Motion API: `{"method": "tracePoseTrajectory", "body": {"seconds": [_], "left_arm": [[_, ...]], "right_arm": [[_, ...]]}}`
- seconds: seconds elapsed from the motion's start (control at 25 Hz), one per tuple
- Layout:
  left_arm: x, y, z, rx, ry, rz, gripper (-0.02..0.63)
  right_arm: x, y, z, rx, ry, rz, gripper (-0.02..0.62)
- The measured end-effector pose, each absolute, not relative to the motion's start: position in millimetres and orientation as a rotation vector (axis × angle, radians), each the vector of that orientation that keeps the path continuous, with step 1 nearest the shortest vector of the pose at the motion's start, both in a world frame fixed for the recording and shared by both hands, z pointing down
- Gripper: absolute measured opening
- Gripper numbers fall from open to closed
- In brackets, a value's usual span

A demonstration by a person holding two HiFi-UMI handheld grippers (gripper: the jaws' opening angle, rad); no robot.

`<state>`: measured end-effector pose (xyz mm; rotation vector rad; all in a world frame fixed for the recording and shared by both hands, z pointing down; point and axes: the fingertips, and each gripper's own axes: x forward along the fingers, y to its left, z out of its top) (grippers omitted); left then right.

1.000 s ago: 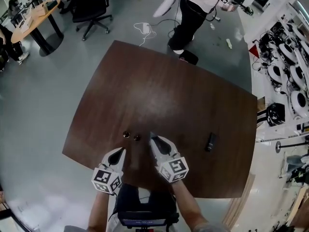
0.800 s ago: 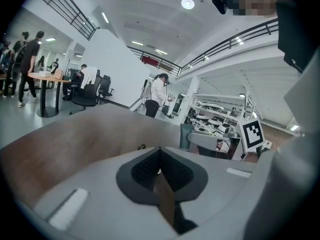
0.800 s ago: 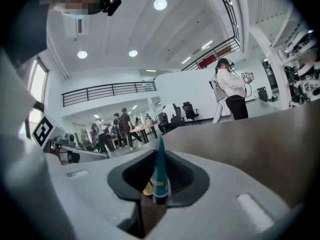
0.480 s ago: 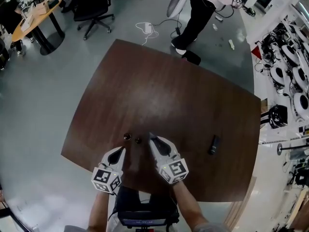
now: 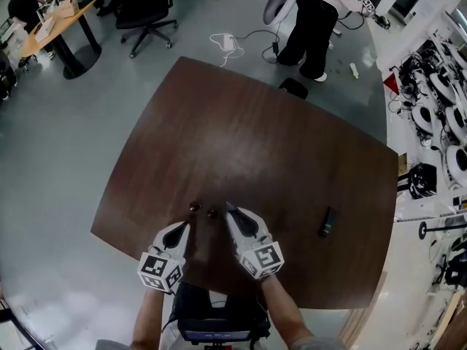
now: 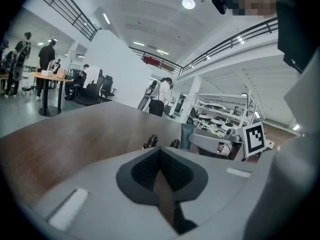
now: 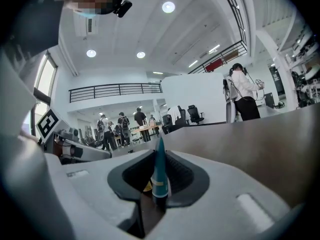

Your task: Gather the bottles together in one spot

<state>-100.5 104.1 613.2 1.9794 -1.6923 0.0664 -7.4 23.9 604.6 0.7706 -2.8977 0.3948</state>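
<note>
Two small dark bottles [image 5: 194, 206] [image 5: 211, 212] stand side by side near the front of the brown table [image 5: 255, 137]. In the left gripper view the same pair [image 6: 151, 141] [image 6: 174, 144] shows just past my jaws. My right gripper [image 5: 230, 211] is shut on a slim teal bottle [image 7: 160, 179] with a yellow band, its pointed tip up, just right of the pair. My left gripper [image 5: 181, 229] hovers shut and empty, a little short of the pair. Another dark bottle [image 5: 325, 222] lies on its side far to the right.
A person [image 5: 310, 20] stands on the floor beyond the table's far edge, near a black object [image 5: 294, 87]. Office chairs [image 5: 146, 9] and a round wooden desk [image 5: 55, 24] are at the back left. Racks of equipment [image 5: 445, 108] line the right side.
Both grippers keep their places by the two bottles. The person beyond the table has walked to the right. The view has shifted slightly.
</note>
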Motion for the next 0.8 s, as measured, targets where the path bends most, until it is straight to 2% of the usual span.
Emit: {"method": "tracePoseTrajectory", "body": {"seconds": [0.8], "left_arm": [[-101, 109, 621, 1.966, -1.7, 0.08, 0.002]], "right_arm": [[-10, 41, 601, 0.695, -2.95, 0.184, 0.072]]}}
